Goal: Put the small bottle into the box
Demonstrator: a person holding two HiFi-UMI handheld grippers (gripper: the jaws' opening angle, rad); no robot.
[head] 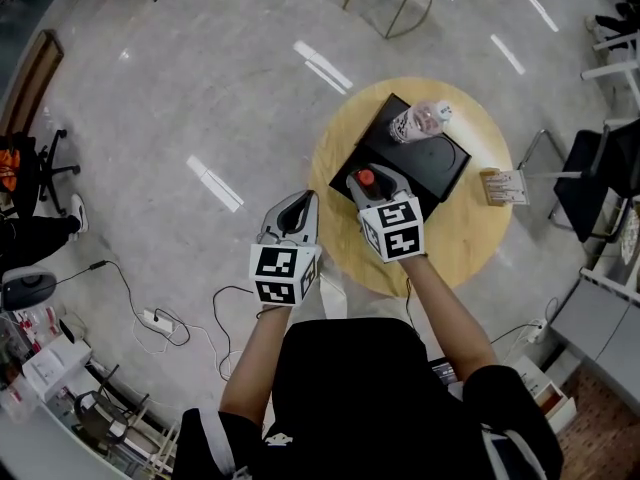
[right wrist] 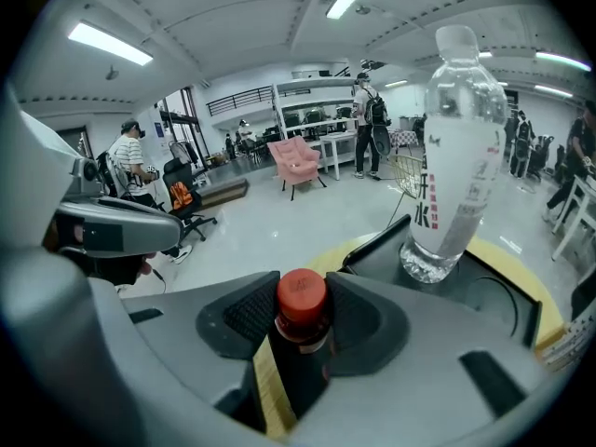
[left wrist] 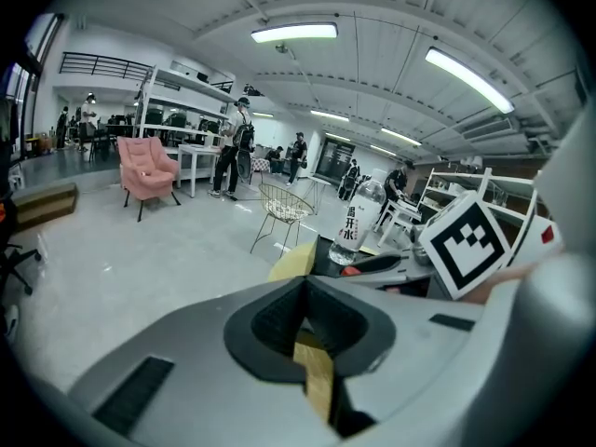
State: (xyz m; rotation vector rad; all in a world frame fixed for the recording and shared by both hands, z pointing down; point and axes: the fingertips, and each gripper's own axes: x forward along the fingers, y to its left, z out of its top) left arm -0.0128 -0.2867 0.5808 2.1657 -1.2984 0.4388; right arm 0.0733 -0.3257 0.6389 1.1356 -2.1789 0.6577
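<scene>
We see the right gripper closed on a small dark bottle with a red cap, gripped just below the cap and held upright. It hangs at the near edge of the flat black rectangular box, which lies on the round yellow wooden table. In the right gripper view the small bottle fills the gap between the two grey jaws, with the table's yellow surface below it and the box just ahead.

A tall clear plastic water bottle with a white label stands inside the box at its far corner, straight ahead of the held bottle (it looms large in the right gripper view). The rest of the box floor looks bare.

The left gripper hovers off the table's left edge, over the grey floor. We see its jaws brought together with nothing between them, only a strip of yellow table showing past them.

A small card holder sits at the table's right edge, apart from the box. A white power strip lies on the floor to the left.
</scene>
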